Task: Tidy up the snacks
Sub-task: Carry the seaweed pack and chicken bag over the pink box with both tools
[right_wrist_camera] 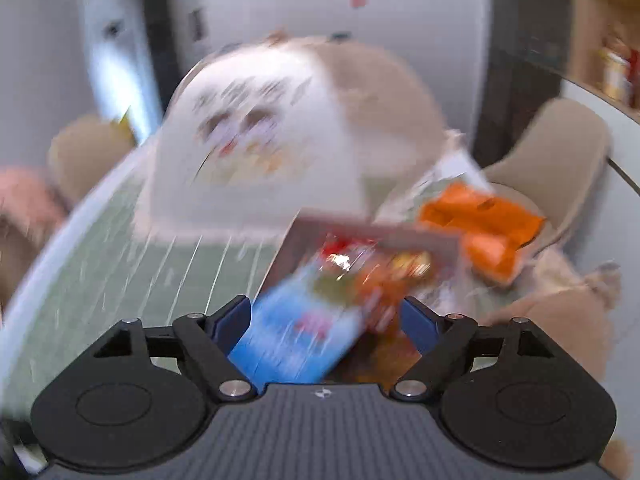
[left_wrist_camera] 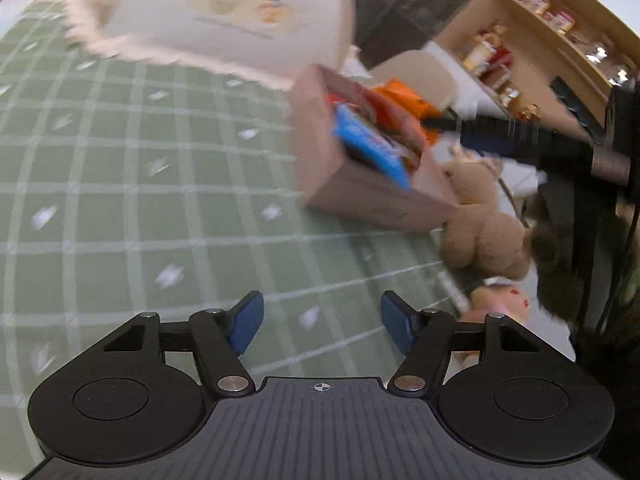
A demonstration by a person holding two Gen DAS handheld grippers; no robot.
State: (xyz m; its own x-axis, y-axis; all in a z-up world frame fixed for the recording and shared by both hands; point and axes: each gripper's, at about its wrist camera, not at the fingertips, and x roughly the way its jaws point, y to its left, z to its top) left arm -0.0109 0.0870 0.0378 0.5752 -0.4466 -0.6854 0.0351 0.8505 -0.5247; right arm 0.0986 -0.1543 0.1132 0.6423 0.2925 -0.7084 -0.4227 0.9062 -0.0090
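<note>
A brown cardboard box (left_wrist_camera: pixel 360 196) stands on the green checked tablecloth (left_wrist_camera: pixel 140 184) and holds several snack packets, among them a blue packet (left_wrist_camera: pixel 372 146) and an orange one (left_wrist_camera: pixel 404 100). My left gripper (left_wrist_camera: pixel 322 320) is open and empty over the cloth, short of the box. In the blurred right wrist view, my right gripper (right_wrist_camera: pixel 326 328) is open right over the box (right_wrist_camera: pixel 292 240). The blue packet (right_wrist_camera: pixel 296 336) lies between its jaws and orange packets (right_wrist_camera: pixel 480 224) lie beyond. I cannot tell whether the fingers touch the blue packet.
A large white and beige printed bag (left_wrist_camera: pixel 224 12) stands on the cloth behind the box; it also shows in the right wrist view (right_wrist_camera: pixel 260 132). A brown teddy bear (left_wrist_camera: pixel 480 220) sits at the table's right edge. Beige chairs (right_wrist_camera: pixel 560 152) and a wooden shelf (left_wrist_camera: pixel 532 40) stand beyond.
</note>
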